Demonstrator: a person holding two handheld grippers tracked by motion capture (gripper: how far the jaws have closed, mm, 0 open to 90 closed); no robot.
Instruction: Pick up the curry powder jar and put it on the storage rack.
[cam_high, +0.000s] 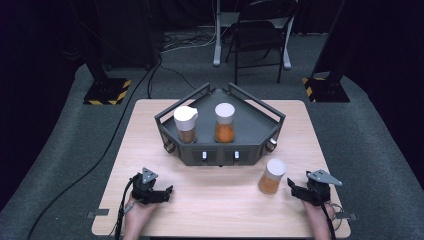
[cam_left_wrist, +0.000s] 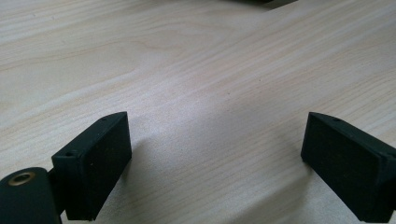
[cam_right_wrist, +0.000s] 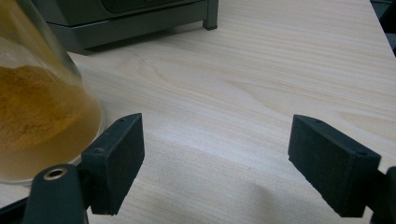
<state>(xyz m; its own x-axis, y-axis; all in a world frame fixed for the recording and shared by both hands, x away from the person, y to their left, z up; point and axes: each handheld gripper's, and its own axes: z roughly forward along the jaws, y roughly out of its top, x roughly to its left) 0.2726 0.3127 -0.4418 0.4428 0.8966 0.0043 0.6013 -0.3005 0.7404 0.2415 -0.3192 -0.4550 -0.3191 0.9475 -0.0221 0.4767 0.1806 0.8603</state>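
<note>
The right tool (cam_high: 299, 192) rests low on the pale wooden table (cam_high: 220, 210) at the person's near right, its two black jaws spread wide with nothing between them. Just ahead of it and a little to its left stands the clear cylindrical jar with a white lid and orange-yellow powder (cam_high: 272, 176), upright on the table, long axis vertical. In the right gripper view this jar (cam_right_wrist: 37, 102) sits just outside the left jaw, very near it but, as far as can be told, not touching. So the jar lies off the line of the jaws: my judgement is that the tool must shift to its left and slightly forward to bring the jar between them.

The left tool (cam_high: 159, 192) lies well apart from the jar, on the near left of the table, its jaws likewise wide open and empty over bare wood. The right hand is plainly the nearer one.

Both forearms come in low from the near edge, hands resting on the table.

Beyond both tools stands a dark grey angular metal rack with rails (cam_high: 260, 131), holding two more upright white-lidded jars, one with brown contents (cam_high: 186, 124) and one with orange contents (cam_high: 224, 122).
</note>
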